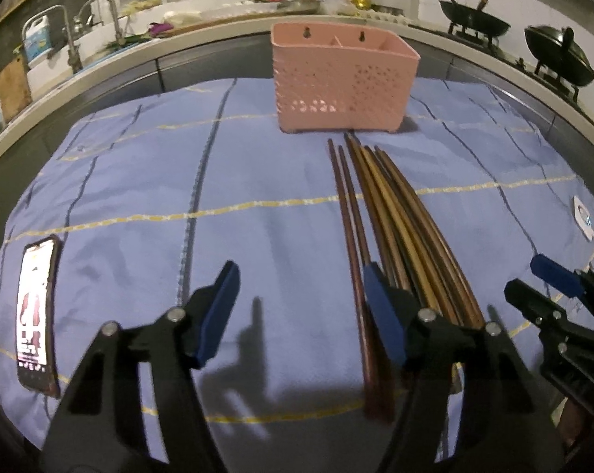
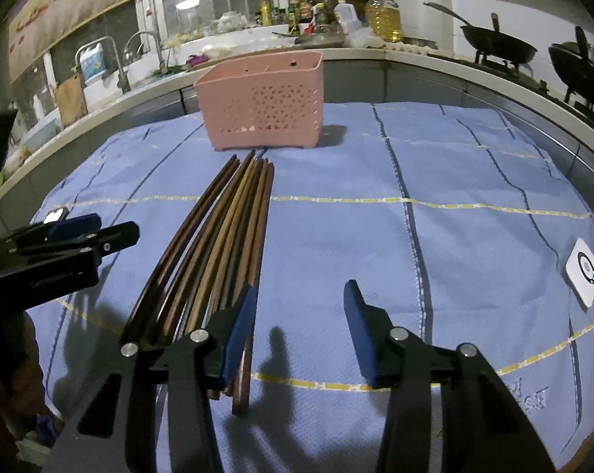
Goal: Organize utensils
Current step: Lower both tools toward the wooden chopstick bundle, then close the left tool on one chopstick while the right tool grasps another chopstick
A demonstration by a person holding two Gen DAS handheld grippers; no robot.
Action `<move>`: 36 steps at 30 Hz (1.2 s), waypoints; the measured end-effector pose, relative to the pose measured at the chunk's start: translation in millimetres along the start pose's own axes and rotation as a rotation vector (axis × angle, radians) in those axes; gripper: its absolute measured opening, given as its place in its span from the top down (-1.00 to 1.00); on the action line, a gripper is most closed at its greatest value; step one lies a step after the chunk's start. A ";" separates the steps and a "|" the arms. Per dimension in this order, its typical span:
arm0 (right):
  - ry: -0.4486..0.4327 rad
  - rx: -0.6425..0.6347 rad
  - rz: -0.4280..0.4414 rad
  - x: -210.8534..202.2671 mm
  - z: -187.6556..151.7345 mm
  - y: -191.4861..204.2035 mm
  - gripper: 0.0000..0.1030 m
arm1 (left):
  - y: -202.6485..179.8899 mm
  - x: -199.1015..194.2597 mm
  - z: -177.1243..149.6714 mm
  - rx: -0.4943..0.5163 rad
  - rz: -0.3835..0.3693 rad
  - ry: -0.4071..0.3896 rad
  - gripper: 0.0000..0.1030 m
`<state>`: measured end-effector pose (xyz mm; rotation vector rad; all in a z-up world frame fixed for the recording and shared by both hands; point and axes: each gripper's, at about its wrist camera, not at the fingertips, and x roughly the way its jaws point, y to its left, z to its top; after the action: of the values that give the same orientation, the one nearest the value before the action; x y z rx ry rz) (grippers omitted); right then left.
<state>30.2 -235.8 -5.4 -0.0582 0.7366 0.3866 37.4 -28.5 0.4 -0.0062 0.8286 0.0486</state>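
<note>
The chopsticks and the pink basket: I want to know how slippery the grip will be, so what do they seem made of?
The chopsticks look like wood or bamboo, brown to amber, with a slight sheen that suggests lacquer. The pink basket looks like matte moulded plastic: uniform colour, thin walls, punched hole pattern.

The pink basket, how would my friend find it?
Look at the blue checked cloth covering the table. At its far edge, beyond the tips of the brown chopsticks, stands the pink basket. It is the only pink thing there, with small holes across its sides.
</note>
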 end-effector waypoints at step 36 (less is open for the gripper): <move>0.047 -0.144 -0.041 25.6 -6.6 19.3 0.09 | 2.0 27.1 -10.4 0.024 0.033 0.051 0.13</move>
<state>36.2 -210.8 -25.7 -0.2187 0.7515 0.3997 47.9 -25.6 -26.6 0.0292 0.8800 0.0693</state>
